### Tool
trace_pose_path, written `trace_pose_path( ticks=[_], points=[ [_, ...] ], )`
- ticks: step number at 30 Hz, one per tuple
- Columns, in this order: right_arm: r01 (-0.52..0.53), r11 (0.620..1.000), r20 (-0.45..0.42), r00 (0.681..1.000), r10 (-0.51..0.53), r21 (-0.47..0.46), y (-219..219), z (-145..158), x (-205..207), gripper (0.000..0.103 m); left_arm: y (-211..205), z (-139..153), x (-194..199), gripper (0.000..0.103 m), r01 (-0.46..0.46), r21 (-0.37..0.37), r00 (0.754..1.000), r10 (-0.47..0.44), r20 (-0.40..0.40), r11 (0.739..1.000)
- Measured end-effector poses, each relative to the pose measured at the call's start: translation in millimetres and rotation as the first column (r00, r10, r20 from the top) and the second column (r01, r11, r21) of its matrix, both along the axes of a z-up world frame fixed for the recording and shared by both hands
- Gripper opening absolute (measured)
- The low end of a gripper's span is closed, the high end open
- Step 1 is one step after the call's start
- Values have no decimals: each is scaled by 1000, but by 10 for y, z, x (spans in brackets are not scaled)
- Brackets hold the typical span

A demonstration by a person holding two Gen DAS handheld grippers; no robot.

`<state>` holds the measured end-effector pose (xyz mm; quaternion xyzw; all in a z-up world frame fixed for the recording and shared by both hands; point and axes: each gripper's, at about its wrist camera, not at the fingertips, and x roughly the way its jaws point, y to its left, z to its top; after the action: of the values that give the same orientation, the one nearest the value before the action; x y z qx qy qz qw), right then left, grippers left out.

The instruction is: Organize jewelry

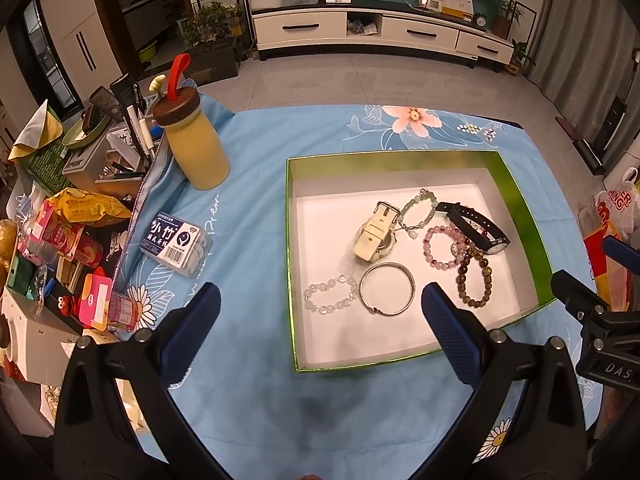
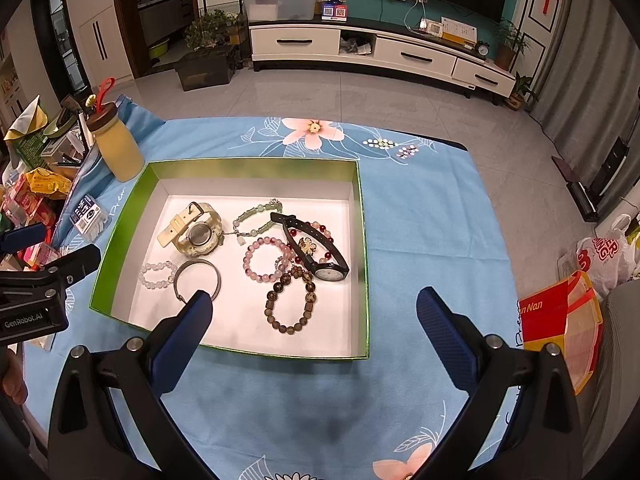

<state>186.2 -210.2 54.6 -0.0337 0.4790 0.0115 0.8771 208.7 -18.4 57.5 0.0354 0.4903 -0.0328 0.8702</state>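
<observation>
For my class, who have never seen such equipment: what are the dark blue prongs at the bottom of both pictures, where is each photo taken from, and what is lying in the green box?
The prongs are the jaws of two hand-held grippers, each carrying its own camera. One picture looks along the left gripper, the other along the right gripper. Both stand open and hold nothing. On the blue floral cloth sits a green box holding a cream watch, a black watch, a metal bangle and several bead bracelets. A yellow bottle stands beside it.

Warm, dim indoor light from overhead. Soft shadows on cloth [image 1: 260, 184] below tools. Sharp centre; fisheye bending, dark vignette at corners.
</observation>
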Motion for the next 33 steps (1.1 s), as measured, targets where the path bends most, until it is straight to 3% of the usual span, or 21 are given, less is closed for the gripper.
trace_pose_path(
  ticks=[33],
  points=[
    [5, 1000, 0, 1000, -5, 4, 11, 18, 5, 102, 16, -24, 10, 101, -7, -6, 1000, 7, -12, 1000]
  ],
)
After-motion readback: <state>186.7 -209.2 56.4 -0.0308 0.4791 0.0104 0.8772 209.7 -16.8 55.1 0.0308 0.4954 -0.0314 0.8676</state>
